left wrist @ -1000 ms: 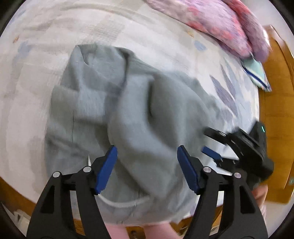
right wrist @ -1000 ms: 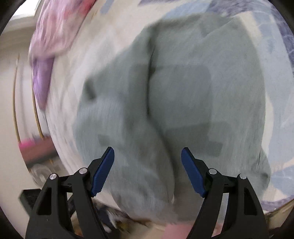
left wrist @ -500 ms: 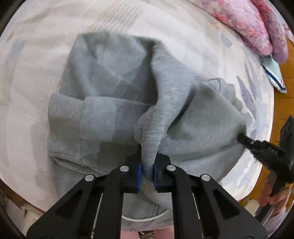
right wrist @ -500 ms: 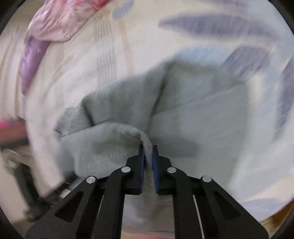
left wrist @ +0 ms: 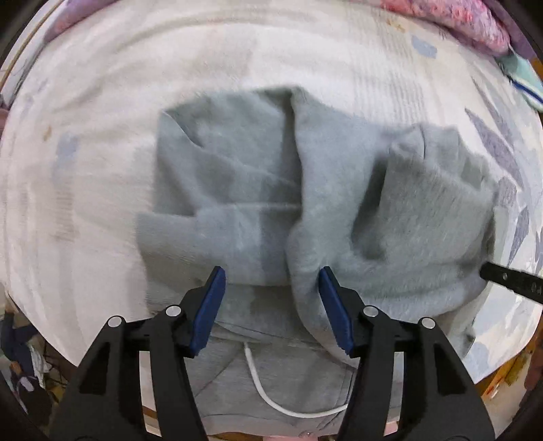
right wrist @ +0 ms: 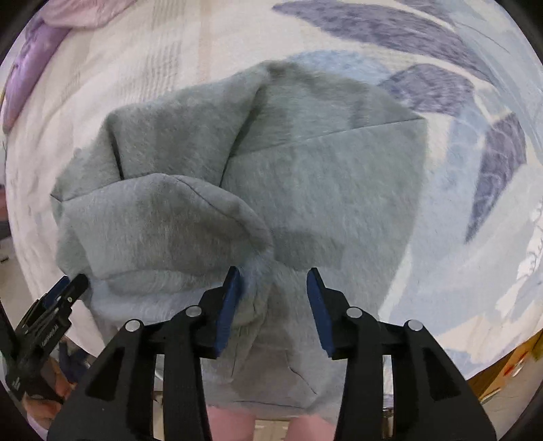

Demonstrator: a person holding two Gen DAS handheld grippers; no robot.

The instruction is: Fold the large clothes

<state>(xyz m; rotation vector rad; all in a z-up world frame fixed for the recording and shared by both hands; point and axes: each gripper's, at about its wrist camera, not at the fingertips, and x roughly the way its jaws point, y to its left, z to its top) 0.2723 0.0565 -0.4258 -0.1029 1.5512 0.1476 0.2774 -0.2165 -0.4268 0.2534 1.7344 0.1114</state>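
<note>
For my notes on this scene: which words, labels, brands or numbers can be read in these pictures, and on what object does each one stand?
No text can be read with certainty.
Left gripper, seen from the right wrist: small pale print on its black body, too small and tilted to read.
Right gripper, seen from the left wrist: faint marks on its black finger, too blurred to read.
Grey sweatshirt: no label visible.
Bedsheet: pattern only, no words.

A pale bedsheet (left wrist: pixel 101 142) printed with dark blue leaves (right wrist: pixel 499 169) covers the bed. A pink and purple quilt (left wrist: pixel 475 23) lies bunched at the far edge, a mint-green cloth (left wrist: pixel 524 78) just beside it. Blurred clutter (left wrist: pixel 23 356) shows below the bed.
</note>
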